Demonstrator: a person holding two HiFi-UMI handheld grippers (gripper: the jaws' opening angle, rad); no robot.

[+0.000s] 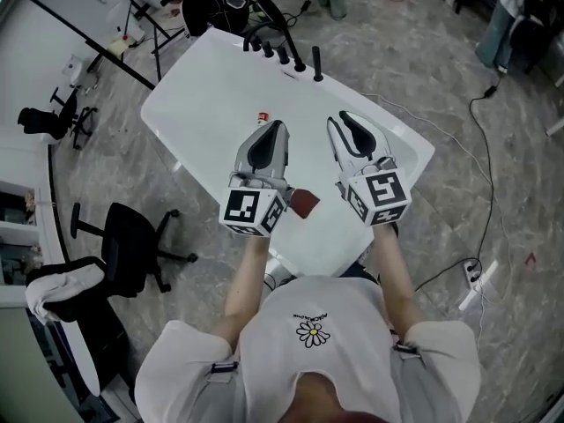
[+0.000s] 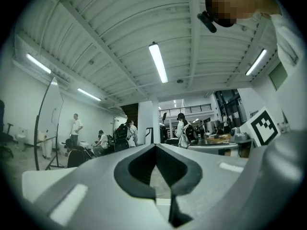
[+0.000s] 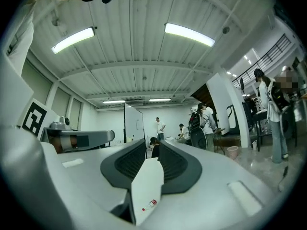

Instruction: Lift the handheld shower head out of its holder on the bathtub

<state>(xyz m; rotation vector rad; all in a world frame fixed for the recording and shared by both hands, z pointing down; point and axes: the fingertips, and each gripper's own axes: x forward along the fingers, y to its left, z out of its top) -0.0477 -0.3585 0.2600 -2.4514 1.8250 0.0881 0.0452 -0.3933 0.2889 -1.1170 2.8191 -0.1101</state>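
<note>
Both empty, the clenched left claw [image 1: 280, 124] and slightly parted right claw [image 1: 340, 118] are hovering over the bathtub [image 1: 181, 104]; the handheld shower head [image 1: 316, 63], upright at the far rim, needs a wider, square approach.

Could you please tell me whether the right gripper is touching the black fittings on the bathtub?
Apart. In the head view, bare white bathtub shows between the right gripper and the black fittings.

Black fittings [image 1: 280, 53] at the bathtub [image 1: 211, 104] far end too small to tell apart, small red-capped thing [image 1: 262, 118] unidentifiable, dark red item [image 1: 306, 203] partly hidden behind the left hand-held gripper [image 1: 278, 129], tub's near end covered by the person's torso [image 1: 308, 342]
</note>
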